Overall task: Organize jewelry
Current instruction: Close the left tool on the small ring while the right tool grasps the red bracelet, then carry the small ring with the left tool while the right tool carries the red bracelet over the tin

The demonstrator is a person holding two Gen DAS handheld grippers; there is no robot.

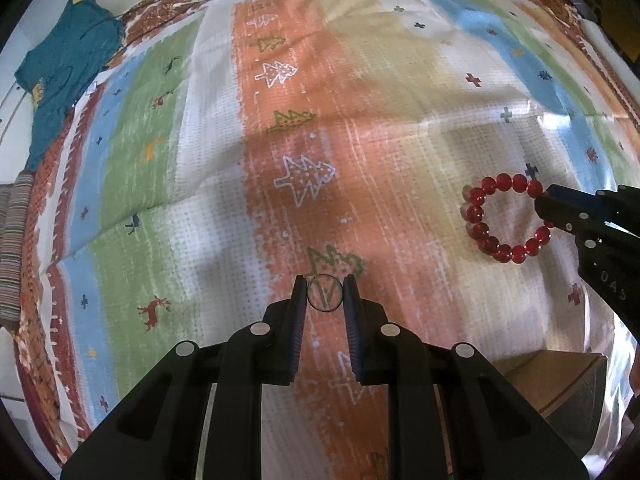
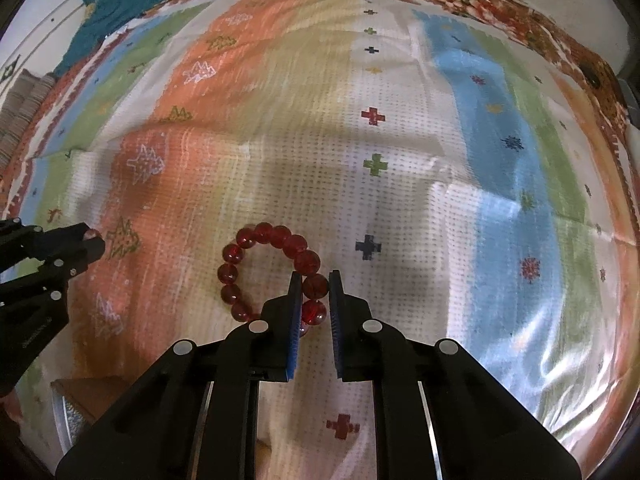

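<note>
A thin dark ring (image 1: 325,294) sits pinched between the fingertips of my left gripper (image 1: 325,292), just above the patterned cloth (image 1: 200,184). A red bead bracelet (image 1: 505,217) lies to the right on the cloth. My right gripper (image 2: 315,286) is closed around one side of the red bead bracelet (image 2: 264,272), with beads between its blue pads. The right gripper also shows in the left wrist view (image 1: 546,204) at the bracelet's right side. The left gripper shows in the right wrist view (image 2: 94,242) at the far left.
A teal garment (image 1: 64,68) lies at the far left corner of the cloth. A brown box (image 1: 560,384) with a shiny side stands at the near right; it also shows in the right wrist view (image 2: 80,396). A striped fabric edge (image 1: 10,248) lies left.
</note>
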